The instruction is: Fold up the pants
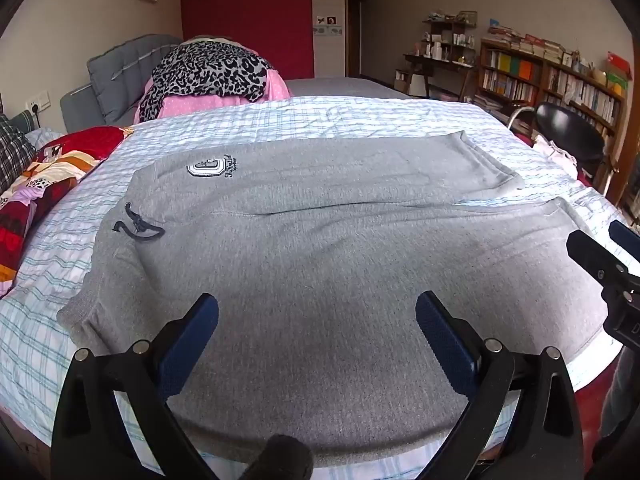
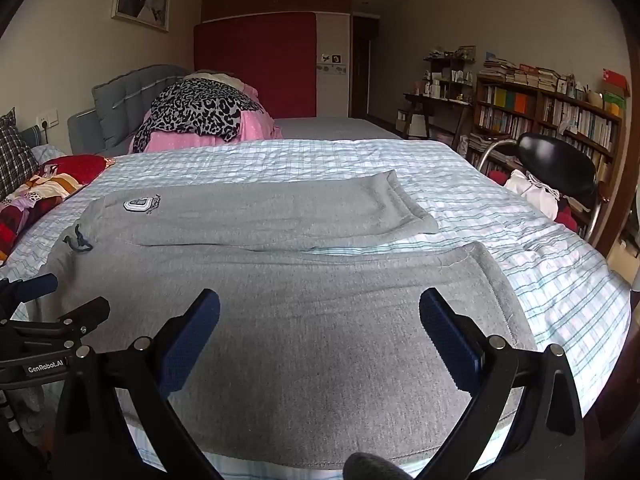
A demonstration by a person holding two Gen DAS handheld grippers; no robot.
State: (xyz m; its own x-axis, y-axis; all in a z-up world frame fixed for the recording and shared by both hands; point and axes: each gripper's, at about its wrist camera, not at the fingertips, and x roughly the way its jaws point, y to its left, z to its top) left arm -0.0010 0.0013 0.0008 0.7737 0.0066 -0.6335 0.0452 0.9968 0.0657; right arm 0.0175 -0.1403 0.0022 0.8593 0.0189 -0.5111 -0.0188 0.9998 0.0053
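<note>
Two grippers hang over the near edge of the bed [image 1: 280, 120], where we see the grey pants [image 1: 320, 240] spread flat on the checked sheet, waistband towards the left edge and legs towards the right. We hold the left gripper [image 1: 317, 316] and the right gripper [image 2: 319, 312] with fingers spread wide, grasping nothing, above the nearer leg.

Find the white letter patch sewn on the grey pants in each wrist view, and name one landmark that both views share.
Left wrist view: the white letter patch sits upper left of centre, on the far leg of the grey pants, near the waistband.
Right wrist view: the patch lies further left, mid-height, on the same far leg.
Shared landmark: the dark drawstring, just below-left of the patch.
</note>
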